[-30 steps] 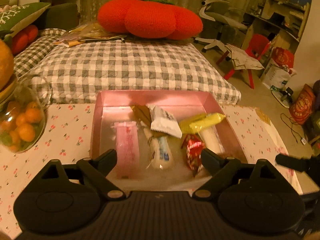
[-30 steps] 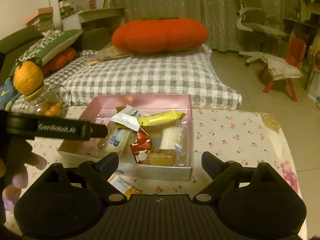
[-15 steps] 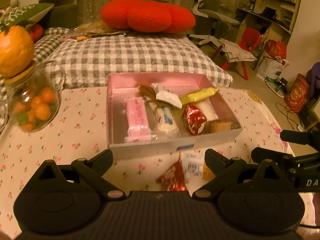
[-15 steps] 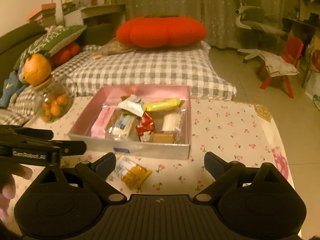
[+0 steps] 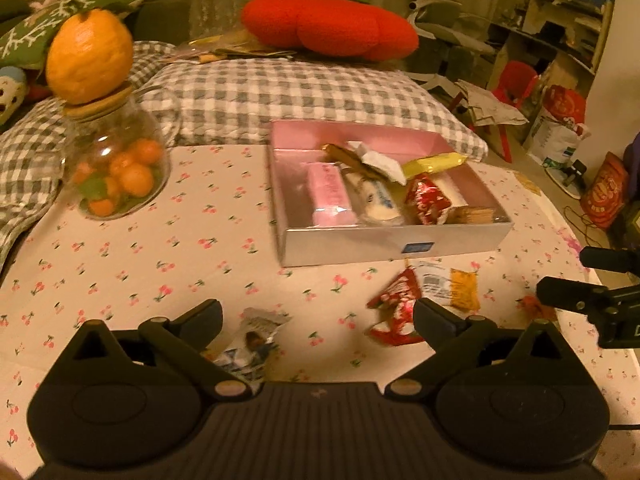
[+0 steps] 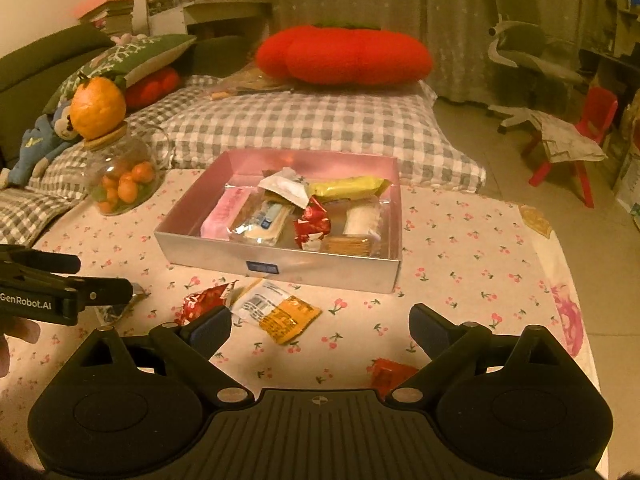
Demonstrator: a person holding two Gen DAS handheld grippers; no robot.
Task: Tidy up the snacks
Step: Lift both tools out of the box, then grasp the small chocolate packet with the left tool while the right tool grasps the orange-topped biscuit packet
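Cherry-print tablecloth (image 5: 132, 264) under both grippers. Left gripper (image 5: 316, 320), jaws just opened wide, nothing between them; right gripper (image 6: 320, 328) likewise spread and empty. Loose red wrapper (image 5: 394, 300) and orange-white packet (image 6: 276, 308) lie near the front edge; snack box (image 6: 320, 266) sits mid-table.

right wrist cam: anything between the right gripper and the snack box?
Yes. In the right wrist view, an orange-and-white packet lies on the tablecloth between the open right gripper and the snack box, with a red wrapper beside it.
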